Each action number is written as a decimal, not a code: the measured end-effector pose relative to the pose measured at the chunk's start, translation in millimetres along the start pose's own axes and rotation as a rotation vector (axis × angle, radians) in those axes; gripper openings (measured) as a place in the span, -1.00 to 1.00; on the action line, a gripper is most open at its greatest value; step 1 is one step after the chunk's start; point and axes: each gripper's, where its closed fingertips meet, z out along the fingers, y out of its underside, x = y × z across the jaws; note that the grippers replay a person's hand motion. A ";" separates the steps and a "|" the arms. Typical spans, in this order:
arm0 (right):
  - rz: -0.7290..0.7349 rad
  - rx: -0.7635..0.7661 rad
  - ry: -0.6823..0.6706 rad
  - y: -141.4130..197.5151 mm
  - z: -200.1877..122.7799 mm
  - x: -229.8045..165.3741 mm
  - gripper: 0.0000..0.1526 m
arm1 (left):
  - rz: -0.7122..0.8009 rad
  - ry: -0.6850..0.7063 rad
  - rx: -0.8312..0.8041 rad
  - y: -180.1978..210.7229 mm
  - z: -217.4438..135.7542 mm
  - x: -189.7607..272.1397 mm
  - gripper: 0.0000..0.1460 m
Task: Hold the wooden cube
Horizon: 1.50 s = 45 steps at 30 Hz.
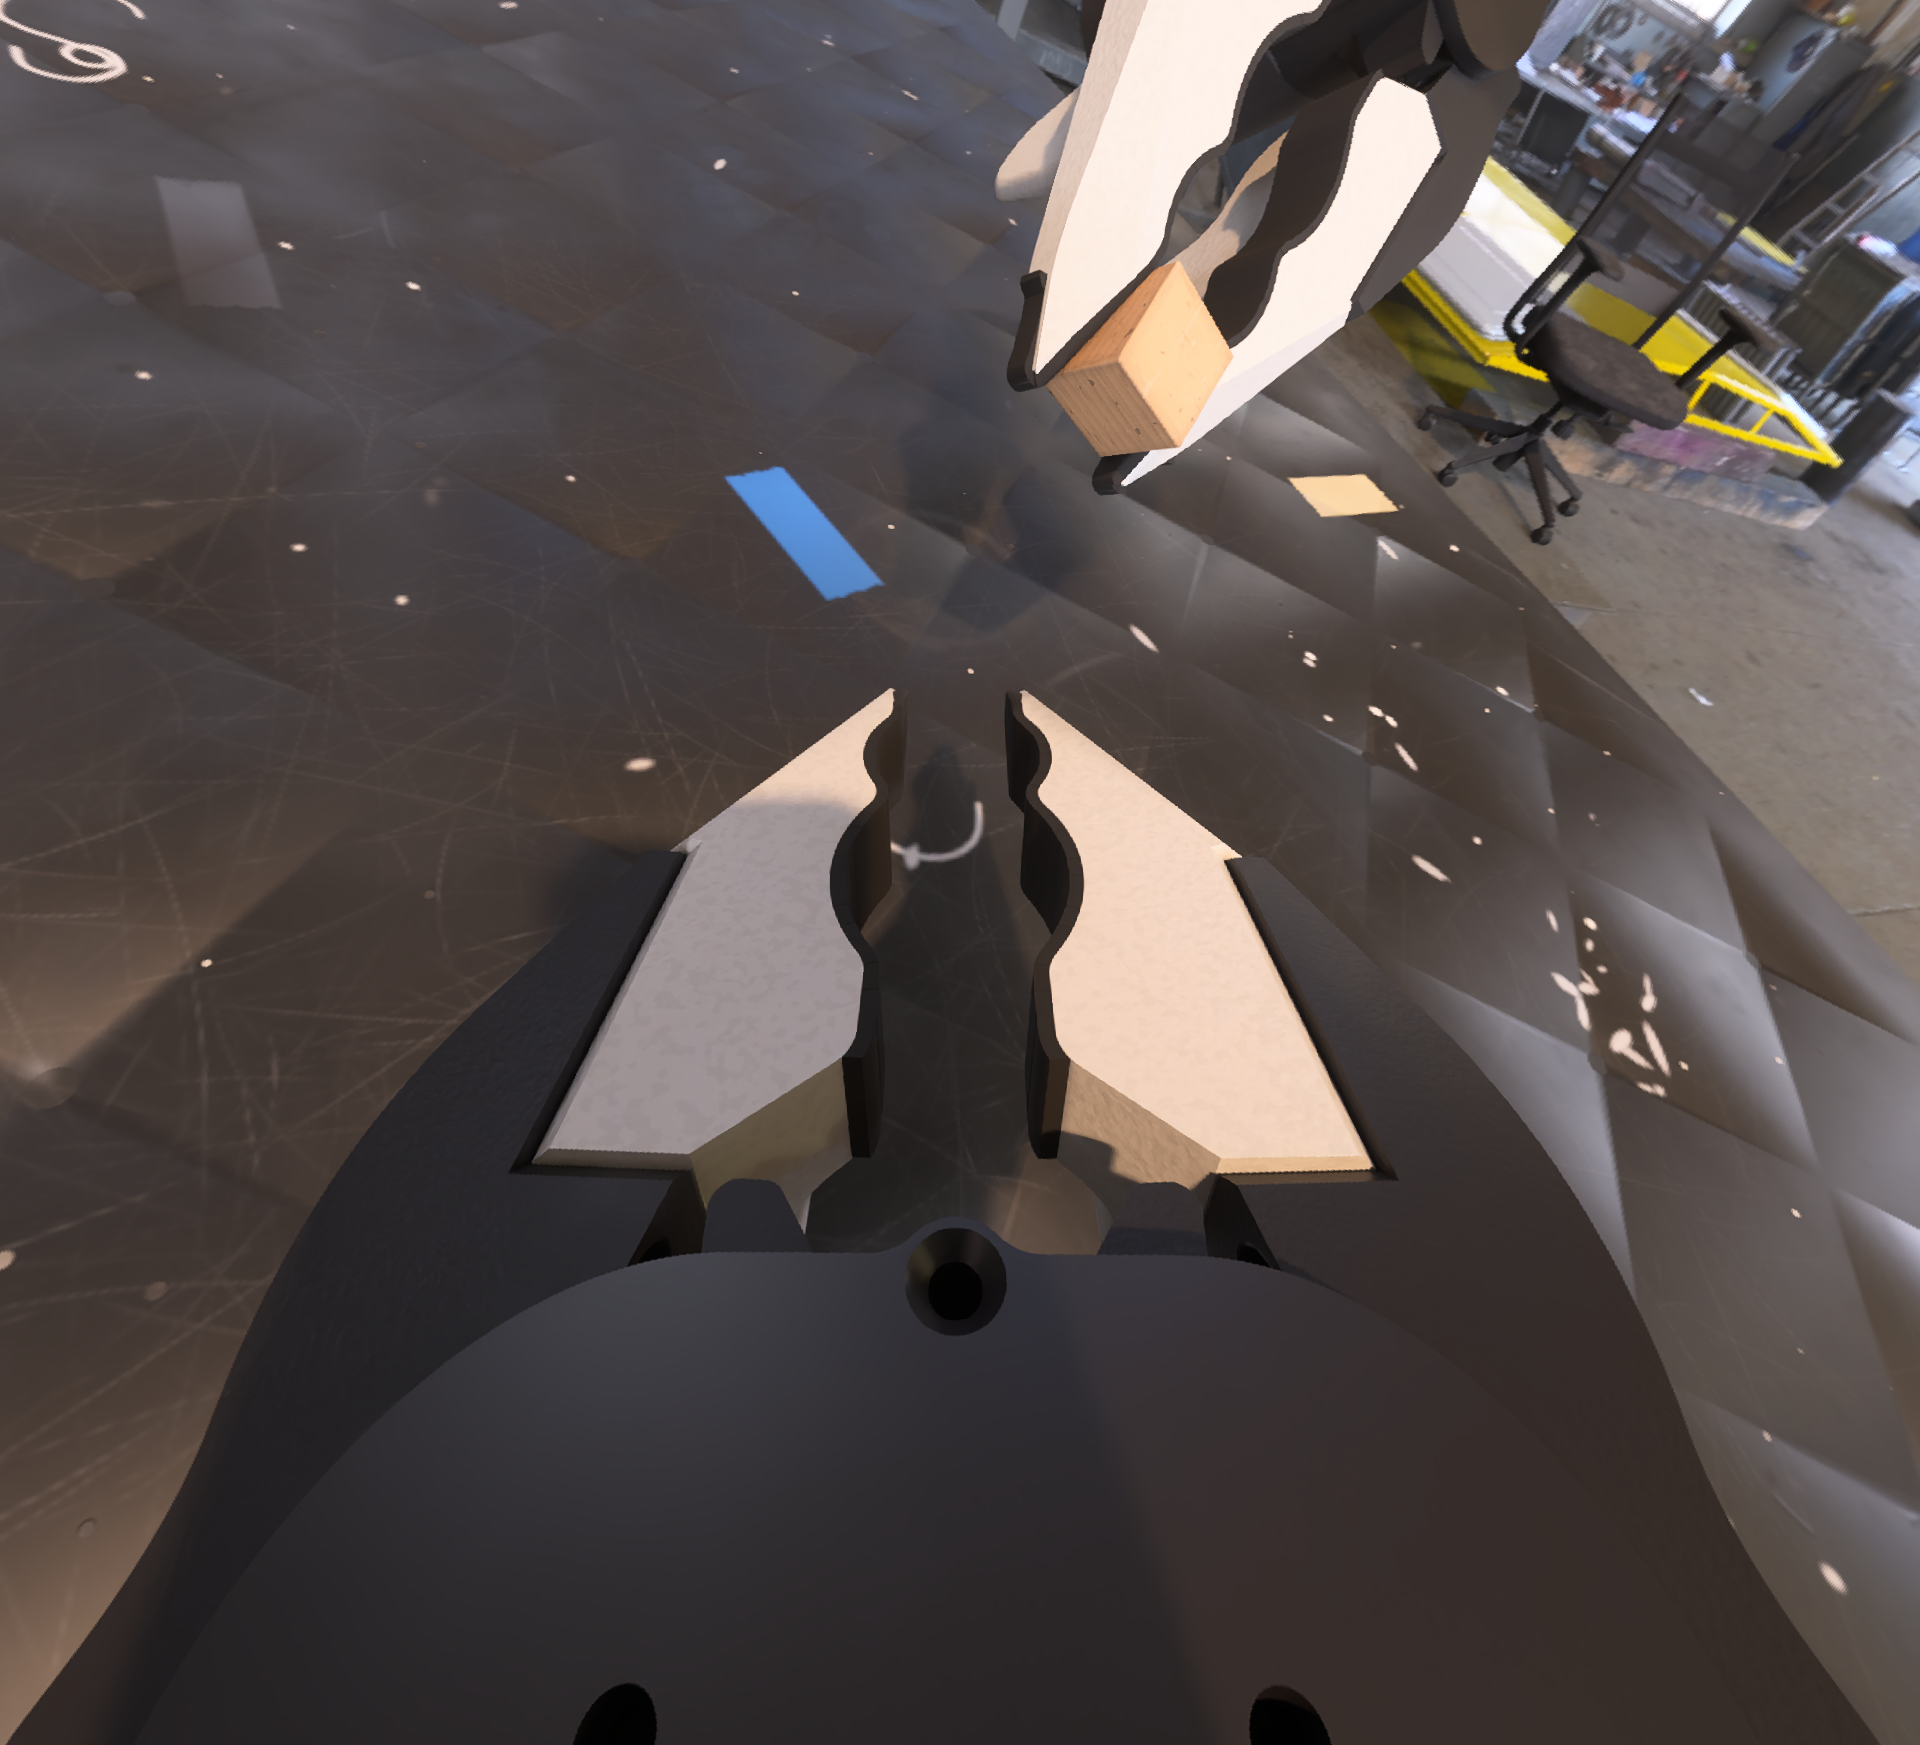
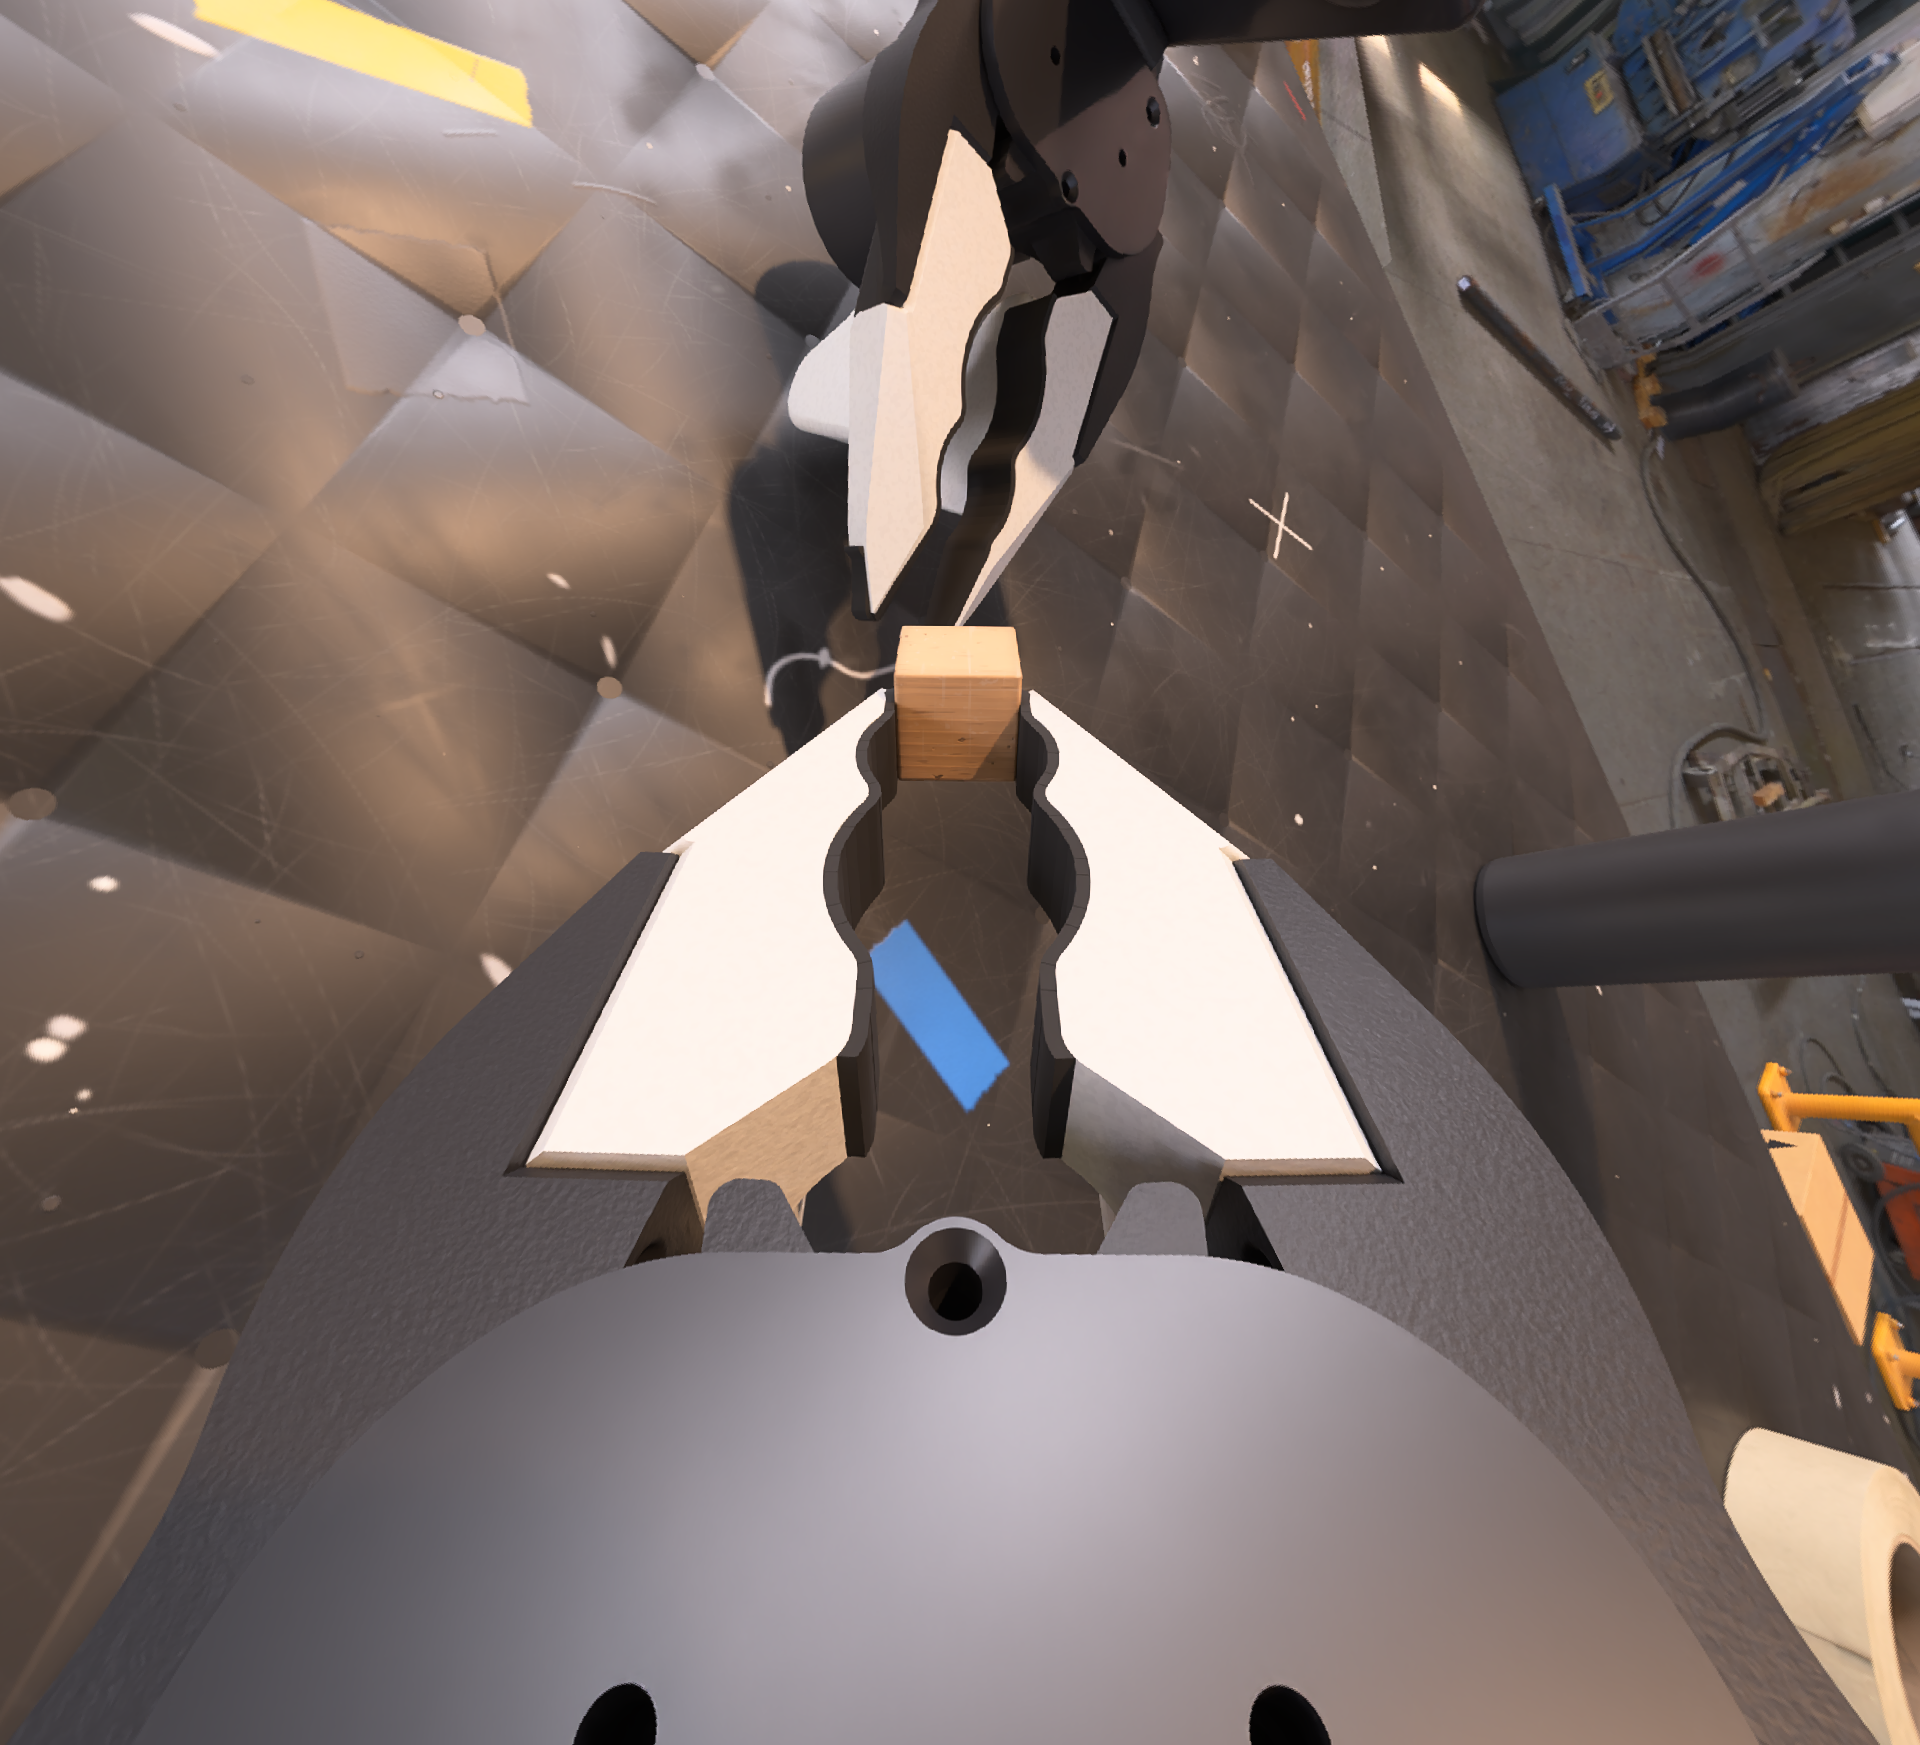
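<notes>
The wooden cube (image 2: 956,708) is a small pale block clamped between the fingertips of my right gripper (image 2: 956,696), which is shut on it. In the left wrist view the right gripper (image 1: 1075,428) comes down from the upper right and holds the cube (image 1: 1143,355) a little above the dark table (image 1: 416,656). My left gripper (image 1: 958,694) is empty, its jaws a narrow gap apart, low over the table. In the right wrist view the left gripper (image 2: 914,615) points at the cube from the far side, its tips just short of it.
A blue tape strip (image 1: 800,532) lies on the table under the cube, seen between the right fingers (image 2: 935,1015). A yellow tape strip (image 2: 353,38) and a tan patch (image 1: 1340,495) lie farther off. The table edge runs on the right; an office chair (image 1: 1558,386) stands beyond it.
</notes>
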 end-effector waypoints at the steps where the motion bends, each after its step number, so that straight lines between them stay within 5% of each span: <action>1: 0.005 -0.001 -0.002 0.0 -0.4 -0.5 -0.72 | -0.006 0.010 0.001 0.1 -0.1 0.8 -0.73; 18: 0.000 -0.009 0.089 -10.8 -12.3 -4.6 -0.72 | -0.006 0.049 0.027 -3.3 -8.0 6.0 -0.55; 28: 0.002 0.036 0.126 -17.7 -29.9 -9.8 -0.72 | 0.036 0.126 -0.096 0.5 -33.1 34.6 -0.14; 37: 0.060 0.123 0.123 -11.2 -39.5 5.3 -0.72 | 0.067 -0.215 -0.240 24.7 -28.0 37.8 -0.36; 45: 0.069 0.191 0.104 -12.0 -41.8 10.6 -0.72 | -0.095 -0.281 -0.240 43.7 -3.9 42.3 -0.54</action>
